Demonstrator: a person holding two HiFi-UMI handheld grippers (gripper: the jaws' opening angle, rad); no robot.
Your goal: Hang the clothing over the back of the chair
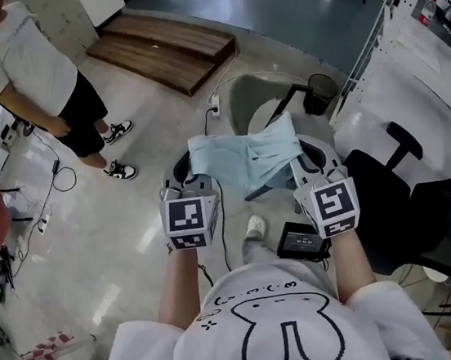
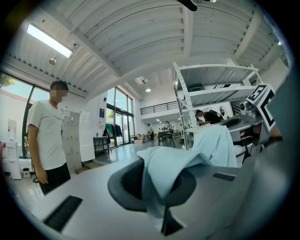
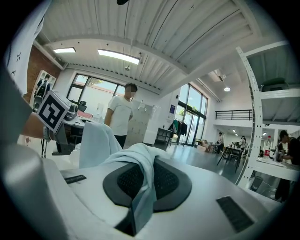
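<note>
Left gripper [image 2: 159, 208]: its jaws are pressed together on a corner of the light-blue cloth garment [image 2: 180, 161]. The cloth comes out of the pinch and drapes over the dark pad.
Right gripper [image 3: 136, 211]: its jaws are clamped on the garment's other corner, and a fold of cloth lies across the textured black pad.
Garment: in the head view it hangs in the air, stretched between the two grippers. It is on the person's side of the grey rounded shell chair [image 1: 238, 99]. Its far edge overlaps the chair's seat in that view, and whether it touches the chair cannot be told.
Grippers and chair: both are held side by side, pointing towards the chair, the left gripper at its left and the right gripper at its right.
Black mesh office chair [image 1: 427, 206]: right of the grey chair, nearer the person.
Brown wooden platform [image 1: 163, 47]: on the floor beyond the grey chair, to its left.
Bystander in a white T-shirt and black shorts [image 1: 26, 74]: well left of the grey chair.
</note>
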